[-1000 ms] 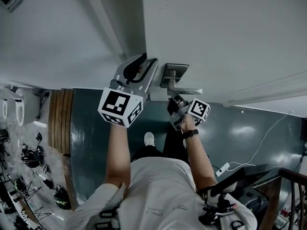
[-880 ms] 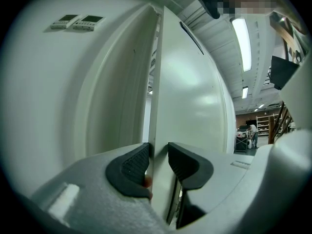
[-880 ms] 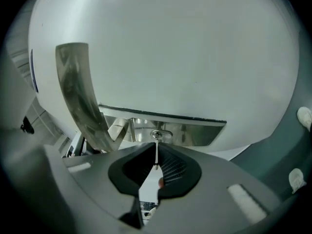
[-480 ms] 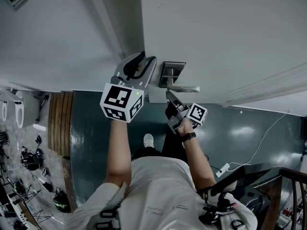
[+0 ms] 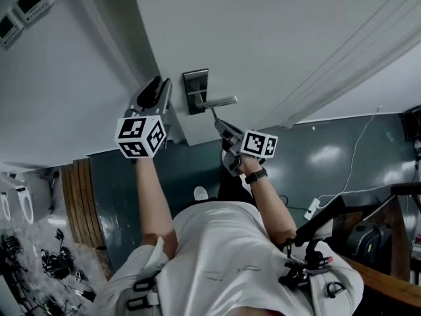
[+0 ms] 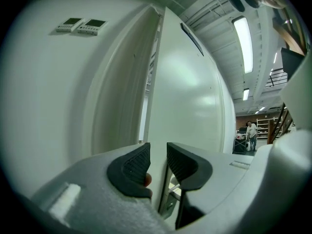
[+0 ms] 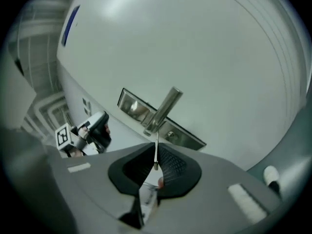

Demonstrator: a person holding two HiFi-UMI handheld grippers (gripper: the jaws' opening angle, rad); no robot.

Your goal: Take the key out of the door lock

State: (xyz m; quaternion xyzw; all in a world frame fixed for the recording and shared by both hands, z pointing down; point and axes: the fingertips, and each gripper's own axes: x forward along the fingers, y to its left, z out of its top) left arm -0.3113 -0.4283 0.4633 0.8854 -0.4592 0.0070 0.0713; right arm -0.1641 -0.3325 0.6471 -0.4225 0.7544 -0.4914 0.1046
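Note:
A white door (image 5: 263,38) carries a metal lock plate (image 5: 195,87) with a lever handle (image 5: 222,101). My right gripper (image 7: 155,160) is shut on a thin key (image 7: 156,152). The key's blade sticks out of the jaws toward the lock plate (image 7: 134,106), just below the handle (image 7: 163,111). In the head view the right gripper (image 5: 219,125) sits a little back from the plate, and the key looks out of the lock. My left gripper (image 6: 157,165) hovers by the door's edge (image 6: 155,106). Its jaws are closing, with a gap and nothing between them.
Two wall control panels (image 6: 80,26) hang left of the door frame. On the dark floor behind me lie a white cable and power strip (image 5: 309,209). A person (image 6: 251,130) stands far down the hall. My left gripper (image 7: 85,130) shows beside the door.
My right gripper has drawn back and down from the lock plate with the key. The left gripper has stayed by the door's edge. The head view has swung, so the door stands more slanted.

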